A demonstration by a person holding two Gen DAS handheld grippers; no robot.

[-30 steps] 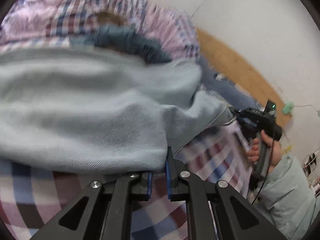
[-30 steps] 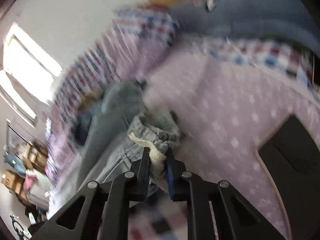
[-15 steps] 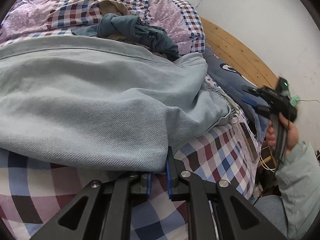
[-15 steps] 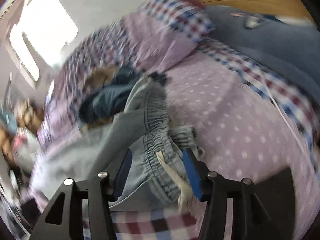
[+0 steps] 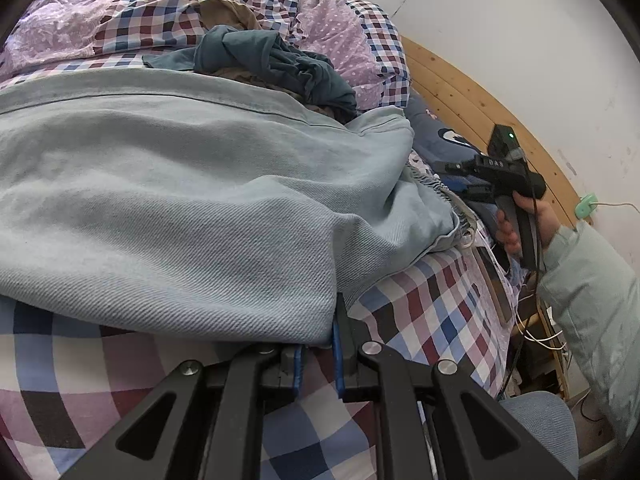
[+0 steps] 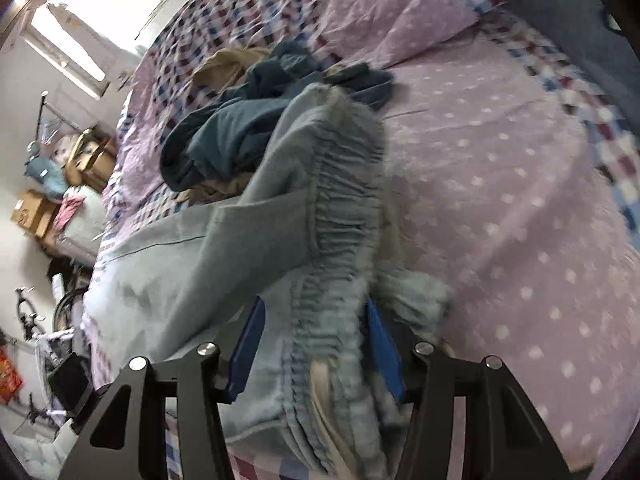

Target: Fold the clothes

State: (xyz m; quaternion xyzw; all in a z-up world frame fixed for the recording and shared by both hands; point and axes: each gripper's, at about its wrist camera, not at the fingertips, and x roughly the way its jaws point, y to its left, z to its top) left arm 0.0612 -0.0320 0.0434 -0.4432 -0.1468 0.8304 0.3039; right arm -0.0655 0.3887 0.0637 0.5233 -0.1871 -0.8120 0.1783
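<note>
The light blue trousers point(image 5: 192, 208) lie spread across the bed point(image 5: 424, 320), folded over so a broad panel of twill faces up. Their gathered elastic waistband point(image 6: 340, 216) runs down the middle of the right wrist view, with a pale drawstring point(image 6: 320, 376) trailing from it, though that part is blurred and I cannot be sure where the cord ends.

The left gripper point(image 5: 318, 354) is clenched on the near hem of the trousers, its blue pads close together with the cloth's edge pinched between them, low against the checked bedcover. The right gripper point(image 6: 316, 344) has its jaws well apart; the waistband lies between them, and the pads do not appear to press on it. In the left wrist view the same gripper sits just beyond the waistband end of the trousers, held by a hand point(image 5: 528, 220) in a pale green sleeve point(image 5: 592, 304).

Behind the trousers, touching their far edge, is a heap of dark teal clothing point(image 5: 272, 60) with something tan point(image 5: 228, 16) under it. A lilac dotted pillow point(image 5: 344, 36) and a navy pillow point(image 5: 436, 140) lie near the wooden headboard point(image 5: 472, 96). Cardboard boxes point(image 6: 36, 212) stand beside the bed.
</note>
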